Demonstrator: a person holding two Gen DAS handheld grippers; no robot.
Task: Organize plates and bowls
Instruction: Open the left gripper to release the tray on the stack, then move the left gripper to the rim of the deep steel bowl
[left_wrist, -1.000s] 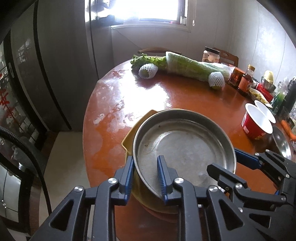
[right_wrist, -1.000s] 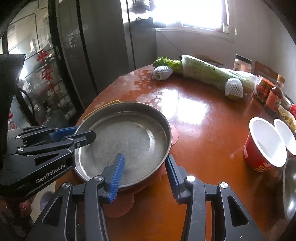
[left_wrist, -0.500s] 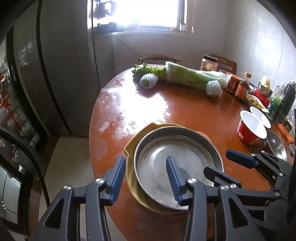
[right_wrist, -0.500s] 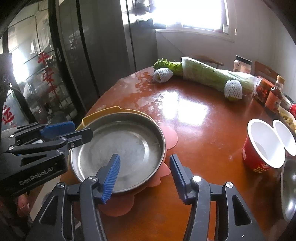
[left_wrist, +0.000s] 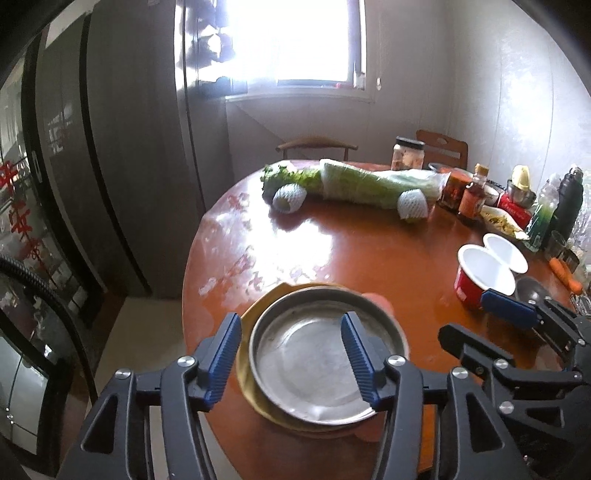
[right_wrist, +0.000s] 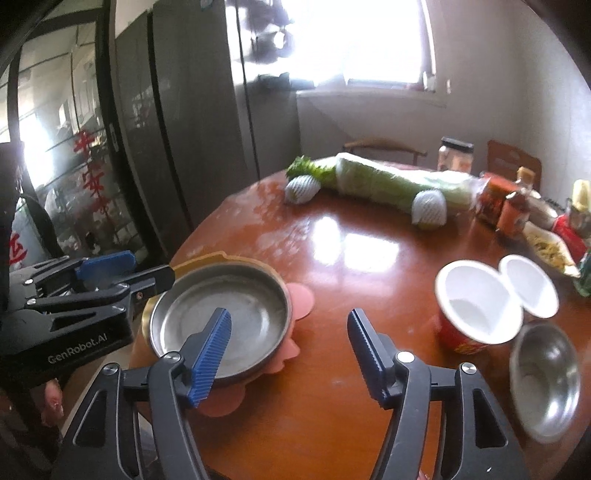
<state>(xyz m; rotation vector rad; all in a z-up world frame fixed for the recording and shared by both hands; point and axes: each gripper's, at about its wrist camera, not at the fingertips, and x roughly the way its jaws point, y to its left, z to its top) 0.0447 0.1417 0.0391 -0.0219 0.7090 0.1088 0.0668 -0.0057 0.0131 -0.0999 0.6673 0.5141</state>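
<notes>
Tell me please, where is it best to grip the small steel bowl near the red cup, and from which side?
Probably the thin rim of the steel bowl, on its near edge, coming from above with one finger inside and one outside. It lies open and slightly tilted on the table; its round wall looks too wide and slippery to clamp across. The red cup crowds its far side.

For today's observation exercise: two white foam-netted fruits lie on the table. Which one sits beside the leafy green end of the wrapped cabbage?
The netted fruit nearer the dark fridge, by the frilly leaves. The other netted fruit lies further along the wrapped cabbage, toward the sauce bottles.
</notes>
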